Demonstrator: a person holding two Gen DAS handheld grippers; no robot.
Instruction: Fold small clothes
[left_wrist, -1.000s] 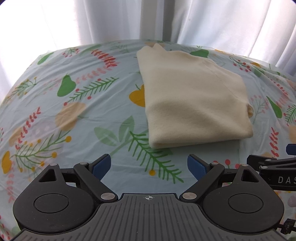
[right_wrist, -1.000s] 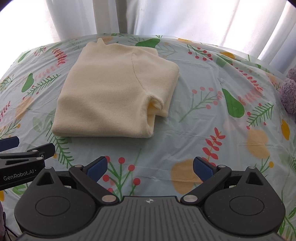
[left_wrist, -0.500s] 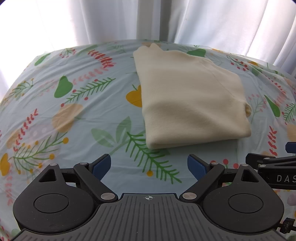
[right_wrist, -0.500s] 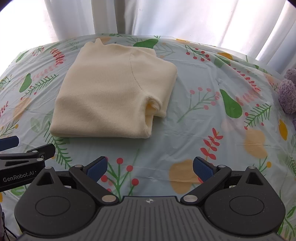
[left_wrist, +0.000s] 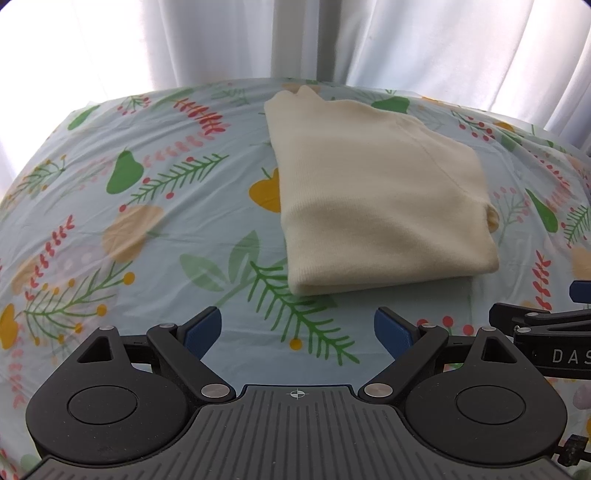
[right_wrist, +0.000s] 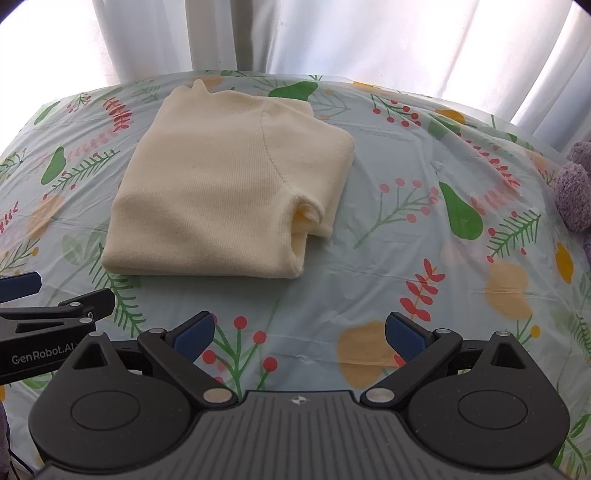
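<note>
A cream knitted garment (left_wrist: 373, 199) lies folded in a neat rectangle on the floral tablecloth (left_wrist: 155, 236). It also shows in the right wrist view (right_wrist: 221, 192), with a tucked sleeve opening at its right side. My left gripper (left_wrist: 297, 330) is open and empty, just short of the garment's near edge. My right gripper (right_wrist: 299, 334) is open and empty, a little nearer than the garment and to its right. Each gripper's side shows at the edge of the other's view.
White curtains (left_wrist: 406, 44) hang behind the table's far edge. A purple plush thing (right_wrist: 574, 192) sits at the right edge of the table. The tablecloth has light creases.
Both grippers have drawn back and risen slightly from the folded garment, which stays still. The jaws stay open.
</note>
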